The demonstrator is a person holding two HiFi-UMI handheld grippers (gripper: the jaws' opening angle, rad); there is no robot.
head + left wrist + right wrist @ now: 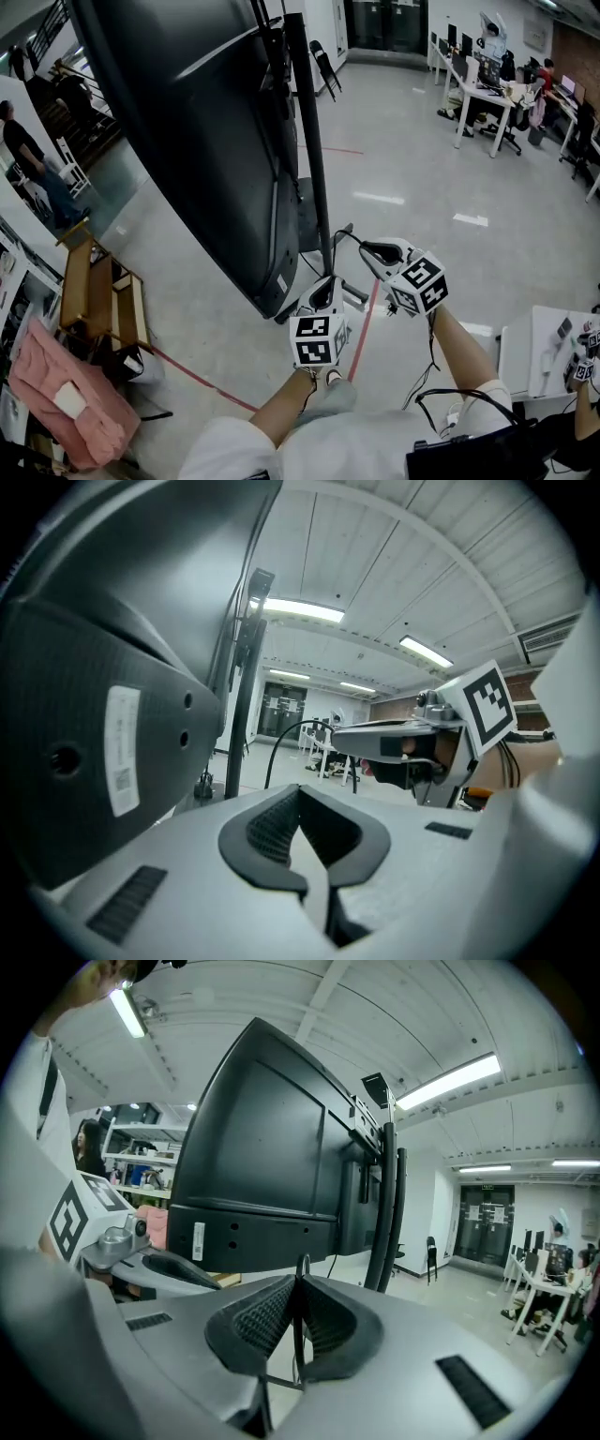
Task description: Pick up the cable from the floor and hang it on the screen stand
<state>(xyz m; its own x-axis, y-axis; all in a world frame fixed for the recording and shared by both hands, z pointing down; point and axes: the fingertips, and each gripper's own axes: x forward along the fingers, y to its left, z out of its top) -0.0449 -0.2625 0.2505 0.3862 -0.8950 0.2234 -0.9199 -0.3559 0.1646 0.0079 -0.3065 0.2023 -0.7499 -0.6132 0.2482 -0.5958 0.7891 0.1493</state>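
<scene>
Right gripper (298, 1290) has its ribbed black jaws pressed together on a thin black cable (299, 1321), which runs upright between the pads and shows as a small loop just above them. Left gripper (305, 803) sits just to the left and slightly nearer the person, its jaws closed on each other with nothing between them. From the right gripper's tip the cable arcs up and over to the left, then drops towards the floor (422, 169) beside the black pole of the screen stand (309, 141). Both grippers are raised, close to the pole and the lower corner of the large black screen (187, 122), which fills the left of the scene. A red tape line (366, 328) crosses the pale floor beneath the grippers. Desks with seated people (487, 84) stand far off to the right.
</scene>
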